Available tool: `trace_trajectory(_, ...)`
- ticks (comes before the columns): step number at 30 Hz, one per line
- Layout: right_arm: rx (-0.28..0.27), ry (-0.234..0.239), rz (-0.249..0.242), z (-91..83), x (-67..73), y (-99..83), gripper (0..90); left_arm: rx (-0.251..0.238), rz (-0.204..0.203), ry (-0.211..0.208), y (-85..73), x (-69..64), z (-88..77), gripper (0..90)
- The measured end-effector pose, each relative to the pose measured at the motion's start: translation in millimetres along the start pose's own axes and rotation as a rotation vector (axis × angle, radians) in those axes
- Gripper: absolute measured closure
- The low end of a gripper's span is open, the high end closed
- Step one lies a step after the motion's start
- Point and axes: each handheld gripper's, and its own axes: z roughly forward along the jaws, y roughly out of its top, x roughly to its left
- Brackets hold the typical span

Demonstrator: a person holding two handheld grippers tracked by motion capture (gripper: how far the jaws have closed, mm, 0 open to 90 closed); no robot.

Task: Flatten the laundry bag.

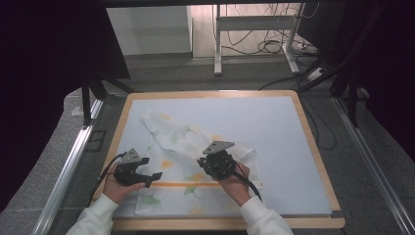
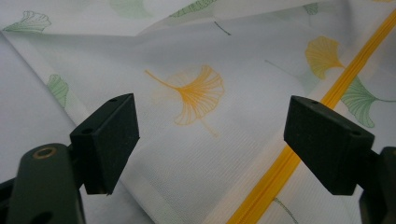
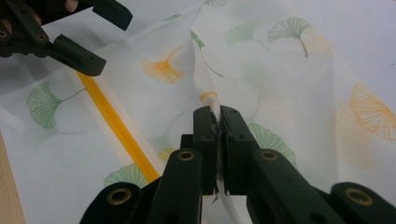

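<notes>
A white cloth [image 1: 186, 142] printed with green and orange ginkgo leaves lies rumpled on the pale mat, an orange stripe [image 1: 195, 184] running across its near part. My right gripper [image 3: 217, 122] is shut on a pinched fold of the cloth [image 3: 205, 88], which rises in a ridge from the jaws. In the high view my right gripper [image 1: 211, 164] sits over the cloth's middle. My left gripper [image 2: 210, 135] is open just above the cloth [image 2: 196, 93], with the orange stripe [image 2: 280, 163] running under its right jaw. My left gripper [image 1: 149, 177] hovers at the cloth's left edge.
The pale mat [image 1: 274, 137] covers a wooden table [image 1: 313, 142]. In the right gripper view, my left gripper [image 3: 93, 37] is at the upper left. Cables and table legs [image 1: 254, 44] stand on the floor beyond.
</notes>
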Motion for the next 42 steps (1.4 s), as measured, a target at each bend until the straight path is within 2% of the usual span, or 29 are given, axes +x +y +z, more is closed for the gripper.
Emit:
trace_trajectory(17,-0.023,-0.031,0.042,-9.2,-16.4,-0.4,85.2,0.001,0.003,0.002,-0.1,0.2,0.1,17.8)
trace_trajectory(42,-0.069,-0.102,0.112,-23.9,-47.6,-5.6,85.1,0.011,0.012,0.001,-0.3,0.3,0.7,17.8)
